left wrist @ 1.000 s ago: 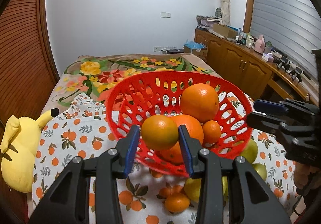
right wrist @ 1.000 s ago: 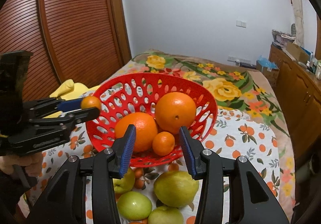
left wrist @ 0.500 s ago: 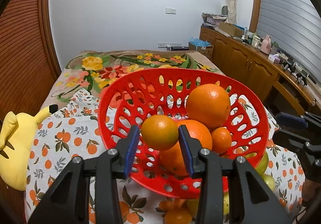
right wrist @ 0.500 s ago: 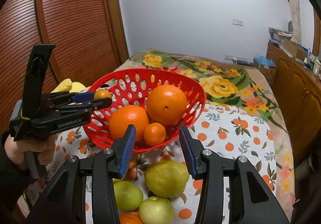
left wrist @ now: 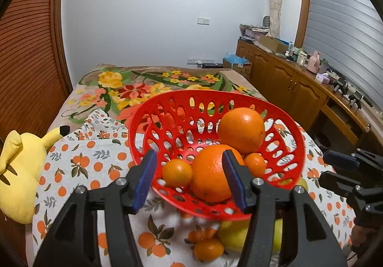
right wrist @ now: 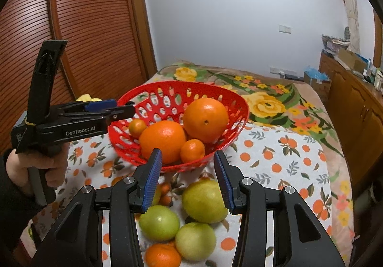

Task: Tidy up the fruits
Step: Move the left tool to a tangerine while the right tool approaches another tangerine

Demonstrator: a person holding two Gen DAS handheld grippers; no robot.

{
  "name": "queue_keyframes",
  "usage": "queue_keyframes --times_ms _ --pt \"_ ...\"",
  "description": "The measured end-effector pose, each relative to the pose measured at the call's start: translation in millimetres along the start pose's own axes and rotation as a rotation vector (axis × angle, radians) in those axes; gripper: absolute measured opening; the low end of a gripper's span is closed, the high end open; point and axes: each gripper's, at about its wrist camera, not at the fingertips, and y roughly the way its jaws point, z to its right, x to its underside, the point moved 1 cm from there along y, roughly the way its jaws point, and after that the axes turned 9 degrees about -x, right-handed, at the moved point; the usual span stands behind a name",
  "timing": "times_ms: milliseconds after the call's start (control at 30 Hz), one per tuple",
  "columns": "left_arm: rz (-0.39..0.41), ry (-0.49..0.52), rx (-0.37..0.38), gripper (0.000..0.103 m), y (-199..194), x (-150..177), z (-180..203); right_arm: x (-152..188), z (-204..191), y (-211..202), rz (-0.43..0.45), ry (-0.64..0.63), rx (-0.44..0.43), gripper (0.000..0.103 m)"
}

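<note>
You are holding your left gripper (left wrist: 190, 180) over the near rim of the red basket (left wrist: 167, 109), its fingers spreading apart and gripping nothing. A small mandarin (left wrist: 177, 172) is sitting free inside the basket beside two large oranges (left wrist: 240, 130) and another small one. Your right gripper (right wrist: 188, 182) is hovering above the green and yellow fruits (right wrist: 204, 201) lying on the orange-patterned cloth (right wrist: 275, 161) on the bed, just in front of the basket; its fingers are standing narrowly apart, holding nothing.
</note>
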Motion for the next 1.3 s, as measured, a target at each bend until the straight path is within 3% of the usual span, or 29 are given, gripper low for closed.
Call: queue_keyframes --times_ms 367,900,1300 --pt "0.063 -0.002 0.020 0.060 -36 22 0 21 -15 -15 -0.001 -0.017 -0.007 0.045" --pt "-0.018 0.076 0.091 0.060 -43 74 33 71 -13 -19 -0.068 0.012 -0.019 0.045" --pt "-0.033 0.063 0.090 0.060 -52 96 26 104 -25 -15 -0.117 0.046 -0.040 0.045"
